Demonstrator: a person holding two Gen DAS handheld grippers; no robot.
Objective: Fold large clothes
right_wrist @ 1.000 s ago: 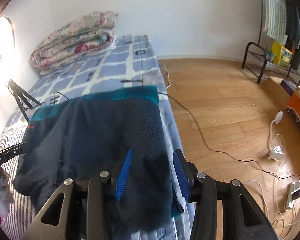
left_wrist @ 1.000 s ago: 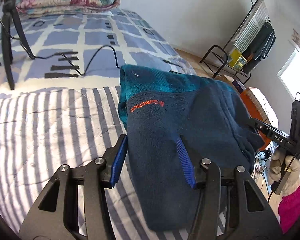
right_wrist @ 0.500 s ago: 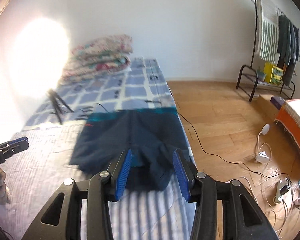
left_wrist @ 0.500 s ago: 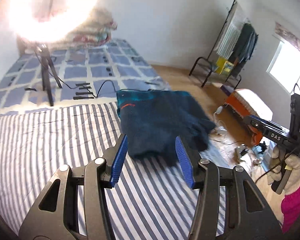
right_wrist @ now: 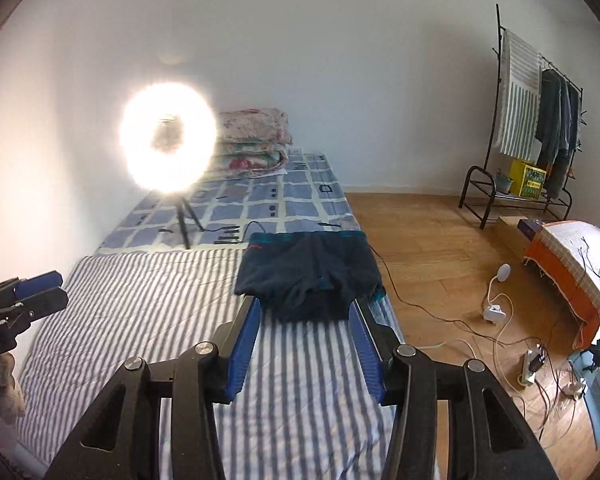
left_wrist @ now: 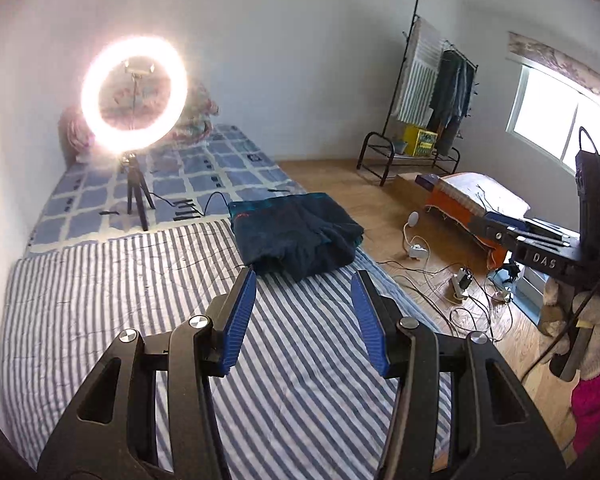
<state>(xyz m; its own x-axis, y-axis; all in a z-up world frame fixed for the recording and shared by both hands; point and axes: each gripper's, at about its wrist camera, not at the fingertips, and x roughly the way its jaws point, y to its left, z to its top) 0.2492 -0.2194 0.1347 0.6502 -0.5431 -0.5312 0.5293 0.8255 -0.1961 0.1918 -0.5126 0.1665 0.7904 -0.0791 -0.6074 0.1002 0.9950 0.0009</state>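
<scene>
dark navy fleece garment (left_wrist: 296, 236) folded, lying at striped bed's edge.

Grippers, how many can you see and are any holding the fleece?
2. The left gripper and right gripper hang above the striped sheet, jaws open, both short of the folded fleece, neither touching it.

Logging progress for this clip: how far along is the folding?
Done: the dark blue fleece lies folded in a compact bundle on the striped bed cover. In hand: nothing; the left claw and right claw are open, clear of it. Left: no unfolded garment shows on the bed.
</scene>
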